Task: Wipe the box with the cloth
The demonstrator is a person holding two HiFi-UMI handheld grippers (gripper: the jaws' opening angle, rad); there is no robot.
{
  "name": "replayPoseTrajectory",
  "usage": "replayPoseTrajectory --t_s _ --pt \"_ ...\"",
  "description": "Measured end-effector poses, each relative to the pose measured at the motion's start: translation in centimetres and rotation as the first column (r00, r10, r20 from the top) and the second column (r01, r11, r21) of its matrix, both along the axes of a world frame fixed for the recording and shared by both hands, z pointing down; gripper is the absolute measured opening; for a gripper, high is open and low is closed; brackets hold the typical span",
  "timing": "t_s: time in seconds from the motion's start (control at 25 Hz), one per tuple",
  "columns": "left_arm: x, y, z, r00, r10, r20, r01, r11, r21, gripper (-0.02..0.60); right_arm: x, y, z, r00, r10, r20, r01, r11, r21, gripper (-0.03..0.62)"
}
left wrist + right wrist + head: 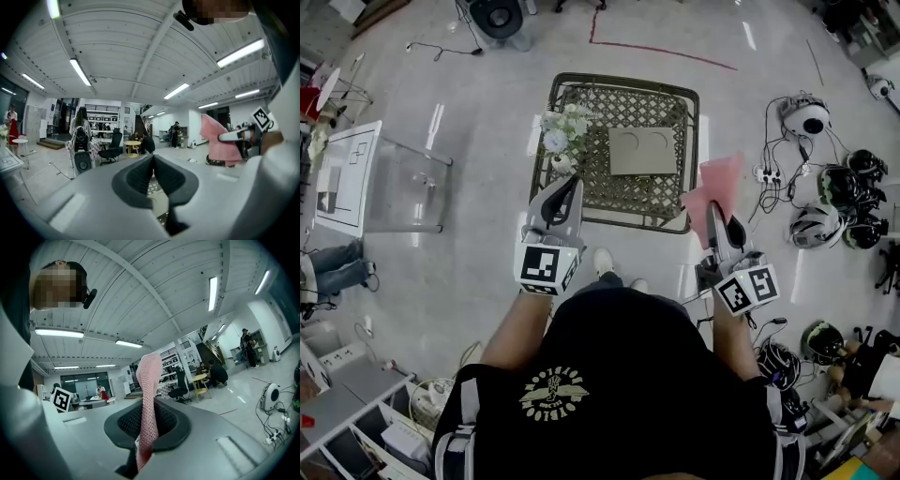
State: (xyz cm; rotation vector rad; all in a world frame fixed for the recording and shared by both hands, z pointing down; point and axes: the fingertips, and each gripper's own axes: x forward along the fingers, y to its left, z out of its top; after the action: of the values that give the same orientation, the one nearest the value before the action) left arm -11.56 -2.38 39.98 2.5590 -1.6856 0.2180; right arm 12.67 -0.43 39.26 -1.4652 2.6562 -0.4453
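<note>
Shoulders in a black shirt [609,384] fill the bottom of the head view, with both arms reaching forward over the floor [478,272].

Left tongs [572,187]: held over the near left edge of the table [623,82], pointing away from the person. In the left gripper view the left tongs [153,159] are closed tip to tip with nothing between them. Marker cube [548,265] sits at the rear of the tool.

Right tongs [712,214]: held at the near right corner of the table. In the right gripper view the right tongs [149,420] are clamped on a pink cloth [149,394], which stands up out of them in a narrow fold. From above, the cloth [717,183] spreads beyond the tips and overlaps the table's right edge.

Box [642,150]: flat, grey-beige, lying on the lattice top about mid-table. It is apart from both tongs and not touched by the cloth.

Flowers [562,131]: white bunch at the left side of the table, just beside the box and close ahead of the left tongs.

Helmets [839,202] and cables lie on the floor well to the right.
</note>
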Motion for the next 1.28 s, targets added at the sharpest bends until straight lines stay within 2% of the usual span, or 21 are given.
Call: replayPoseTrajectory --t_s 0.12,0.4,0.68,1.28 --pt "-0.8 -1.2 -0.4 0.999 0.03 -0.01 -0.03 0.999 0.012 0.0 -1.2 -0.9 -0.5 1.0 0.019 -0.003 -0.019 1.0 0.006 0.017" --pt "-2.1 -3.2 -0.6 0.996 0.08 -0.029 -0.079 0.997 0.016 0.0 -3.8 -1.1 -1.0 0.997 0.042 0.058 -0.04 0.999 -0.026 0.017" --pt "-1.2 -3.5 0.7 0.993 0.114 -0.02 -0.114 0.993 -0.024 0.0 -2.9 -1.0 -1.2 0.995 0.075 0.063 -0.073 0.997 -0.028 0.017" --pt "-0.3 -4.6 -0.9 0.994 0.11 -0.026 -0.11 0.994 0.027 0.0 -1.5 -1.9 -1.4 0.993 0.079 0.087 -0.077 0.997 -0.024 0.017"
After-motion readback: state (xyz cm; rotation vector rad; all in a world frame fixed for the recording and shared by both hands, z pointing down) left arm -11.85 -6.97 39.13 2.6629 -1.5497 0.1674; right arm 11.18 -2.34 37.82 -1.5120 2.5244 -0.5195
